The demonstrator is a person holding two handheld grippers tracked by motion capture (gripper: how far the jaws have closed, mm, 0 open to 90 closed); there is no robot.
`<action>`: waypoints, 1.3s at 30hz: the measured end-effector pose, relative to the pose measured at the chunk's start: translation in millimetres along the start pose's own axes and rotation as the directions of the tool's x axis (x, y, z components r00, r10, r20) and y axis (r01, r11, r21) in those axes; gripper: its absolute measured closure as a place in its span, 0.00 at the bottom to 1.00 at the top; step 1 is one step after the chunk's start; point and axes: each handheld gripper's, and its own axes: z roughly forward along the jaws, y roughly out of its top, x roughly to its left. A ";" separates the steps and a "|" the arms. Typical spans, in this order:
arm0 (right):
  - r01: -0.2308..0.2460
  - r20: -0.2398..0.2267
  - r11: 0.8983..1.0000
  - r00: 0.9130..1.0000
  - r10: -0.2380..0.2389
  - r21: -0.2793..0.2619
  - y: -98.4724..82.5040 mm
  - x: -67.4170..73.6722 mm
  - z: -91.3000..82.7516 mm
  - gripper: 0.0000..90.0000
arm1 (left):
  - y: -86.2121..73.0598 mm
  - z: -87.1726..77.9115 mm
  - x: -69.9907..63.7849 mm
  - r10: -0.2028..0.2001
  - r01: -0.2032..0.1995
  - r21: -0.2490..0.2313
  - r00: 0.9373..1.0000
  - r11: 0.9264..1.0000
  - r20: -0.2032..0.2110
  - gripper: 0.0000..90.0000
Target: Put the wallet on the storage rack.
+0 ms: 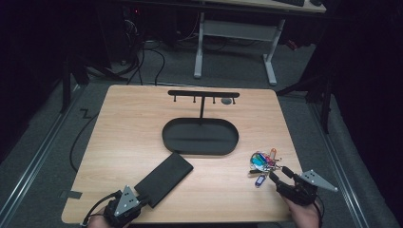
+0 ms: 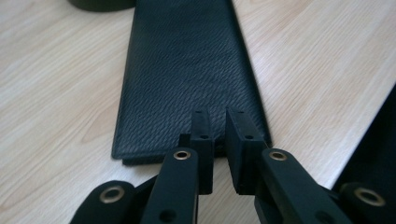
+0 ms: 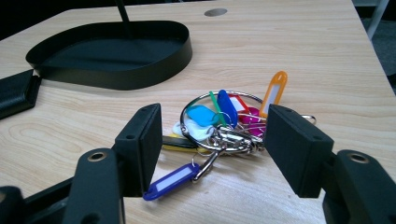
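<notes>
At the lower left of the high view, the left gripper (image 1: pixel 138 197) sits at the near end of the wallet (image 1: pixel 164 179). Its jaws have a thin gap and press on nothing, so it is let go. The wallet lies flat on the table (image 1: pixel 123 128), slanting up toward the tray (image 1: pixel 200 136). It looks thin, light and bendy, with a bumpy skin that should not slip. That near short edge looks like the best spot to pinch.

At the lower right, the right gripper (image 1: pixel 279 174) is spread wide around the keys (image 1: pixel 263 163), not squeezing them. They look hard, jingly and floppy. The big ring (image 3: pixel 219 114) seems the best place to grab.
</notes>
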 end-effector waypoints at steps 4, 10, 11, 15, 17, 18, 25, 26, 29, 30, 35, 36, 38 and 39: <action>-0.012 0.010 1.000 1.000 0.012 0.002 -2.2 -2.5 -3.4 0.42 | 7.5 2.5 -5.7 0.031 -0.031 -0.022 0.999 0.999 -0.008 0.82; -0.013 0.019 1.000 1.000 0.013 0.007 -4.4 -2.8 -4.5 0.42 | 25.0 14.3 -5.2 0.012 -0.012 -0.044 1.000 0.999 -0.002 0.61; -0.013 0.019 1.000 1.000 0.013 0.007 -4.4 -2.8 -4.5 0.42 | 25.0 14.3 -5.2 0.012 -0.012 -0.044 1.000 0.999 -0.002 0.58; -0.005 0.018 1.000 1.000 0.005 0.015 -5.1 -1.2 -3.5 0.42 | 48.1 34.9 -4.3 0.018 -0.018 -0.003 1.000 1.000 -0.009 0.51; -0.006 0.017 1.000 1.000 0.006 0.014 -5.0 -1.0 -3.4 0.42 | 49.1 38.3 -6.2 0.010 -0.010 -0.012 1.000 1.000 -0.013 0.50; -0.011 0.013 1.000 1.000 0.010 0.014 -5.6 -0.7 -3.7 0.42 | 48.3 41.1 -8.9 0.008 -0.009 -0.021 1.000 1.000 -0.018 0.49; -0.009 -0.009 1.000 1.000 0.009 0.029 -7.7 -2.4 0.2 0.41 | 31.3 46.9 -20.3 0.112 -0.109 0.038 0.991 0.993 -0.075 0.46; -0.009 -0.009 0.999 1.000 0.009 0.033 -8.0 -2.4 1.0 0.41 | 29.7 46.8 -20.0 0.114 -0.110 0.050 0.991 0.993 -0.074 0.46; -0.004 -0.010 0.999 1.000 0.004 0.044 -8.4 -0.6 2.3 0.41 | 27.3 46.6 -17.8 0.132 -0.128 0.048 0.987 0.991 -0.090 0.47; -0.002 -0.010 0.999 1.000 0.003 0.044 -8.4 0.0 2.3 0.41 | 26.5 47.0 -18.5 0.132 -0.127 0.051 0.987 0.991 -0.090 0.47; 0.004 -0.019 0.999 1.000 -0.003 0.043 -7.7 1.6 4.3 0.41 | 23.9 49.6 -26.9 0.214 -0.206 0.072 0.966 0.976 -0.142 0.45; 0.004 -0.020 0.999 1.000 -0.004 0.046 -7.8 1.7 5.2 0.41 | 23.9 49.7 -26.7 0.214 -0.206 0.073 0.966 0.976 -0.142 0.45; 0.002 -0.021 0.999 1.000 -0.001 0.054 -8.0 1.9 6.8 0.42 | 22.4 49.9 -26.5 0.233 -0.225 0.066 0.961 0.972 -0.152 0.50; 0.004 -0.022 0.998 1.000 -0.003 0.058 -8.2 1.9 7.4 0.42 | 22.0 49.7 -25.5 0.233 -0.226 0.063 0.961 0.972 -0.146 0.50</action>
